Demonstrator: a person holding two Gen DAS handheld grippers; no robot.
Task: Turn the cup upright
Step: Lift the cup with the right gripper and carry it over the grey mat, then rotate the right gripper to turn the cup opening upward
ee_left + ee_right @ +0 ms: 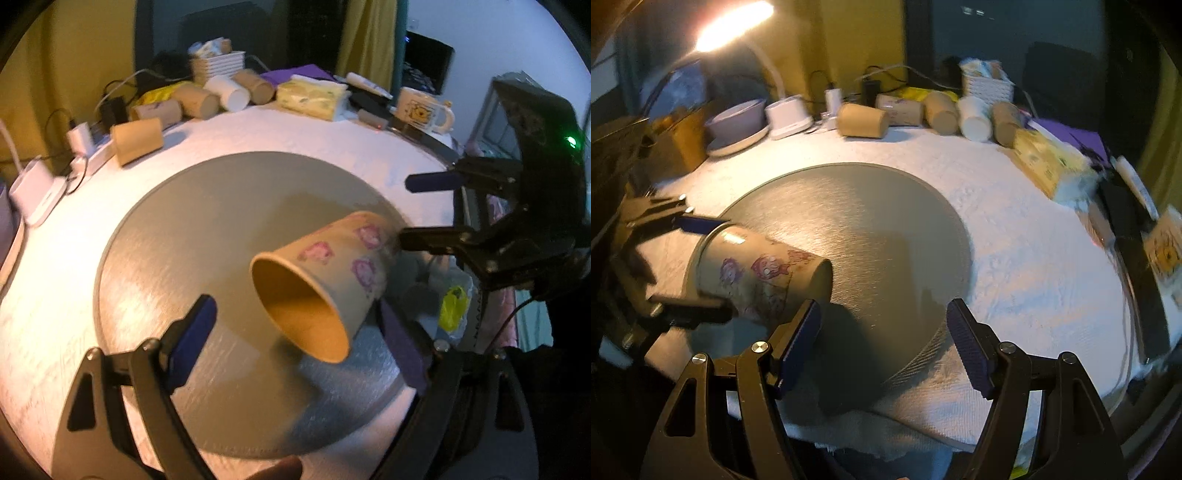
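A tan paper cup (325, 280) with pink prints lies on its side over the round grey mat (207, 206), mouth toward the left wrist camera. My left gripper (295, 328) is wide open, its fingers either side of the cup's mouth end. My right gripper (882, 343) is open and empty; in the left wrist view it sits at the right (406, 210), its lower finger at the cup's base. In the right wrist view the cup (757, 277) lies at the left between the left gripper's fingers (698, 223). Whether any finger touches the cup is unclear.
Several paper cups (140, 138) lie along the table's back edge with chargers (79, 138), a tissue pack (314, 96), a mug (424, 110) and a white basket (988, 86). A lit lamp (731, 22) and a bowl (737, 118) stand at the back left. White cloth (1034, 258) covers the table.
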